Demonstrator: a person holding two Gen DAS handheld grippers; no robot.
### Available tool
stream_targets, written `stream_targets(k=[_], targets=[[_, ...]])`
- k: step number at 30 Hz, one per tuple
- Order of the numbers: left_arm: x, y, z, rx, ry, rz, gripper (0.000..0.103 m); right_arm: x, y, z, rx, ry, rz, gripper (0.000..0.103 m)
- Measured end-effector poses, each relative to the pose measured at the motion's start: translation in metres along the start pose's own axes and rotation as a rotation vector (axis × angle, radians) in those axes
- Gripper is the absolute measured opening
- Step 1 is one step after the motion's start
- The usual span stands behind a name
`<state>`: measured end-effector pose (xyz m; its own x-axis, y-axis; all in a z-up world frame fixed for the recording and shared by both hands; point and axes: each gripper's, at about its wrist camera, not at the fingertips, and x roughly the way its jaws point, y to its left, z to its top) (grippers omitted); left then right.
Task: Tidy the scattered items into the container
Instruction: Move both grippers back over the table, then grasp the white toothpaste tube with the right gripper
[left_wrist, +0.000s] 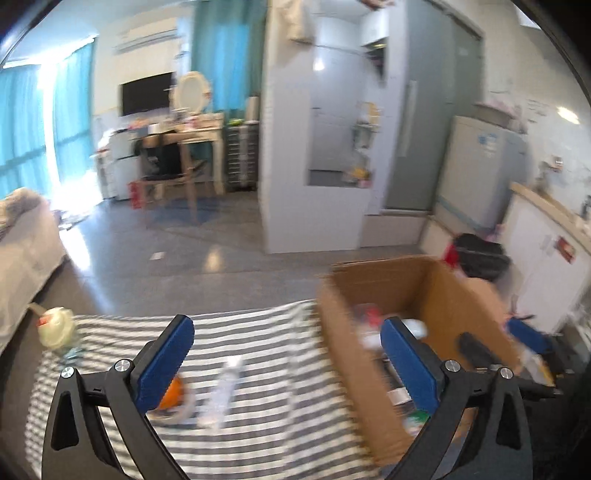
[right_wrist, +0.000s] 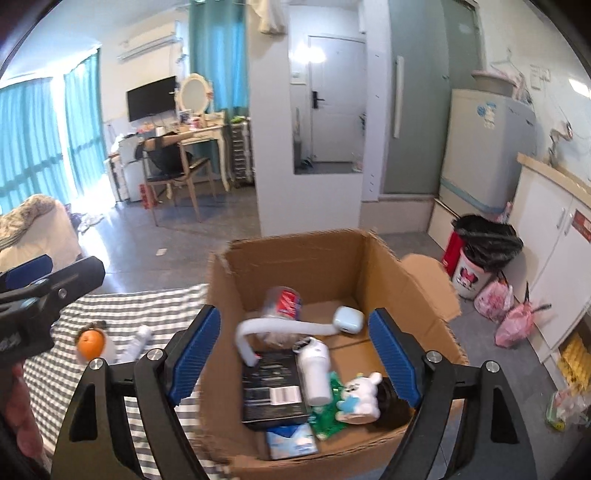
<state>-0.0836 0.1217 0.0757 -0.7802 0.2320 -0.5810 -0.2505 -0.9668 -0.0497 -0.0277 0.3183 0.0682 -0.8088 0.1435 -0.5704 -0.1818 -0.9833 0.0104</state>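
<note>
An open cardboard box (right_wrist: 325, 254) stands at the right end of a grey-and-white striped cloth (left_wrist: 266, 413). It holds several items: a white neck fan (right_wrist: 258, 328), a black box (right_wrist: 273, 387), a white bottle (right_wrist: 314, 365), a white rabbit figure (right_wrist: 360, 397). My right gripper (right_wrist: 295, 354) is open and empty above the box. My left gripper (left_wrist: 284, 354) is open and empty above the cloth, left of the box (left_wrist: 406, 280). On the cloth lie an orange (right_wrist: 89, 343), a clear plastic bottle (left_wrist: 225, 387) and a pale round item (left_wrist: 55, 325).
A black-lined bin (right_wrist: 480, 251) and pink bags (right_wrist: 506, 306) stand on the floor right of the box, by white cabinets (right_wrist: 554, 229). A bed (left_wrist: 22, 236) is at the left. A desk and chair (right_wrist: 181, 166) stand far back.
</note>
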Motion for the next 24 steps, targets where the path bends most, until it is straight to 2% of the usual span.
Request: stream_targets(k=[5, 6, 7, 12, 18, 24], targets=[[0.003, 0.055, -0.012, -0.054, 0.011, 0.124, 0.103, -0.003, 0.039, 0.000, -0.026, -0.002, 0.092, 0.084], [0.005, 0.064, -0.016, -0.052, 0.017, 0.149, 0.103, -0.003, 0.048, 0.000, -0.034, 0.001, 0.106, 0.087], [0.007, 0.076, -0.019, -0.052, 0.023, 0.169, 0.103, -0.002, 0.059, -0.001, -0.047, 0.005, 0.117, 0.090], [0.016, 0.129, -0.051, -0.062, 0.056, 0.238, 0.103, 0.007, 0.111, -0.011, -0.129, 0.032, 0.170, 0.090], [0.041, 0.179, -0.094, -0.110, 0.158, 0.275, 0.103, 0.054, 0.170, -0.030, -0.176, 0.171, 0.265, 0.090], [0.059, 0.196, -0.112, -0.129, 0.196, 0.263, 0.103, 0.127, 0.211, -0.041, -0.199, 0.275, 0.212, 0.090]])
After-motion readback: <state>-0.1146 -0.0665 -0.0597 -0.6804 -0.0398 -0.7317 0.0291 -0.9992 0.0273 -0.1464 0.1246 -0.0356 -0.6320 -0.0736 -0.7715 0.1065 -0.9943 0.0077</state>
